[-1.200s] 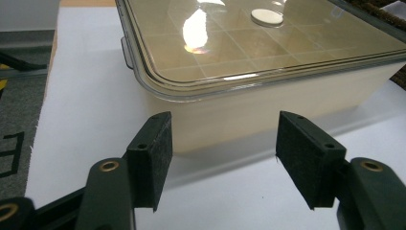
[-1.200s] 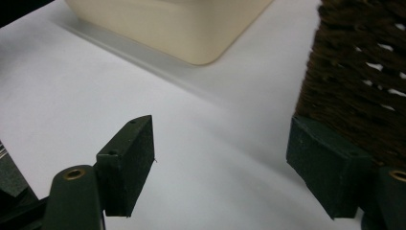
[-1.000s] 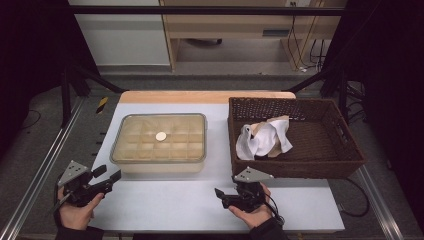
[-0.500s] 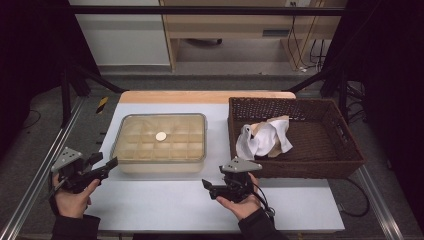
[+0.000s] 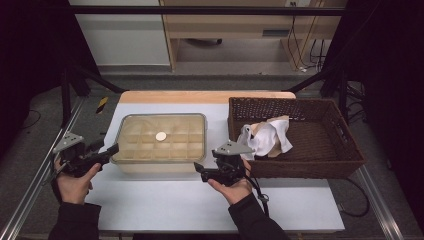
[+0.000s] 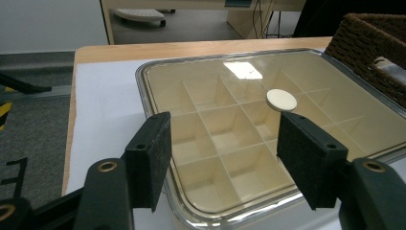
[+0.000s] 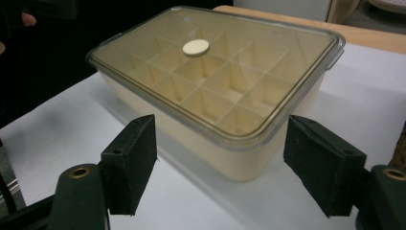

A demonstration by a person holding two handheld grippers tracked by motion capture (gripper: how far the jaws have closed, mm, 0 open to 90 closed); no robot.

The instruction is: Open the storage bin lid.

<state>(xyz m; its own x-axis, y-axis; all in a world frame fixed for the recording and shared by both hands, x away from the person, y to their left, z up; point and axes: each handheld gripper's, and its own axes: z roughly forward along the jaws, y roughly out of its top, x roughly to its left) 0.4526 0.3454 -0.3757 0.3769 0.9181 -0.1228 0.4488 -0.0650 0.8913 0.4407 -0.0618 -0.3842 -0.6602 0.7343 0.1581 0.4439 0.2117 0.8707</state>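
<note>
My left claw stands wide apart with nothing between its pads, just short of the near corner of the cream divided box. The box's clear lid is on, and a small pale disc sits on it. A brown wicker basket stands just beside the box, on the white counter.
</note>
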